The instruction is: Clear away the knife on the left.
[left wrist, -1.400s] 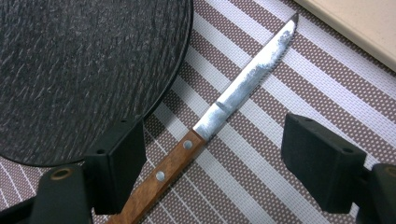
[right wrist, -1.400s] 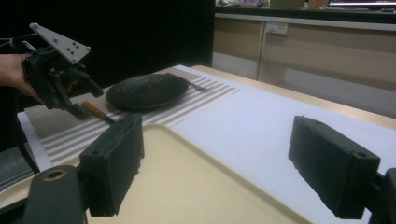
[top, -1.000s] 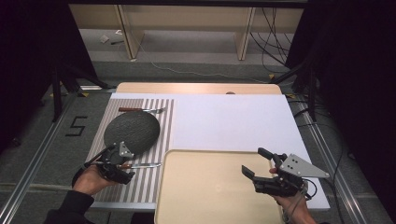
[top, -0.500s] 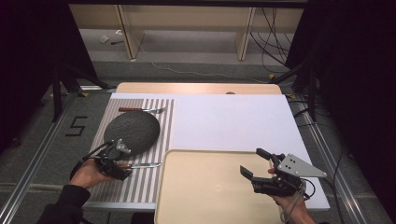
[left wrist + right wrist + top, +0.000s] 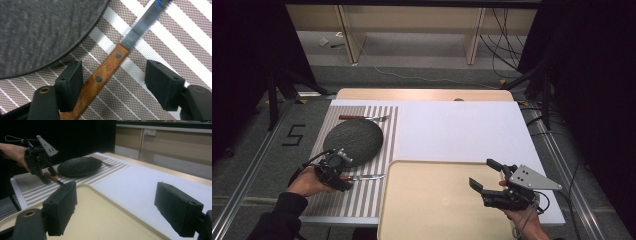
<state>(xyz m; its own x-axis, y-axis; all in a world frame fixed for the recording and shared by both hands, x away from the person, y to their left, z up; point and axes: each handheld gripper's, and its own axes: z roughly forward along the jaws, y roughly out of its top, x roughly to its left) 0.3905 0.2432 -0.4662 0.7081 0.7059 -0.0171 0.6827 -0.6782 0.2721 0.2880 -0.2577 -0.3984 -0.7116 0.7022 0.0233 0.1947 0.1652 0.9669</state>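
A knife with a wooden handle (image 5: 107, 68) and steel blade lies on the striped placemat (image 5: 362, 200), just in front of a dark grey plate (image 5: 353, 141). My left gripper (image 5: 339, 179) points down over the handle. Its jaws have just been closing and now straddle the handle (image 5: 98, 78); the left pad (image 5: 71, 83) is at the wood's edge, the right pad (image 5: 160, 83) stands well apart. In the right gripper view the left gripper (image 5: 46, 176) stands on the knife (image 5: 53, 178). My right gripper (image 5: 483, 173) hovers open and holds nothing over the beige tray (image 5: 437, 200).
A fork (image 5: 364, 118) with a brown handle lies on the placemat beyond the plate. A white board (image 5: 462, 130) covers the table's middle and right. The tray fills the near centre. Dark frames and cables flank the table.
My left gripper has shifted slightly left and lower over the knife handle, and its jaws have narrowed. The right gripper has stayed in place.
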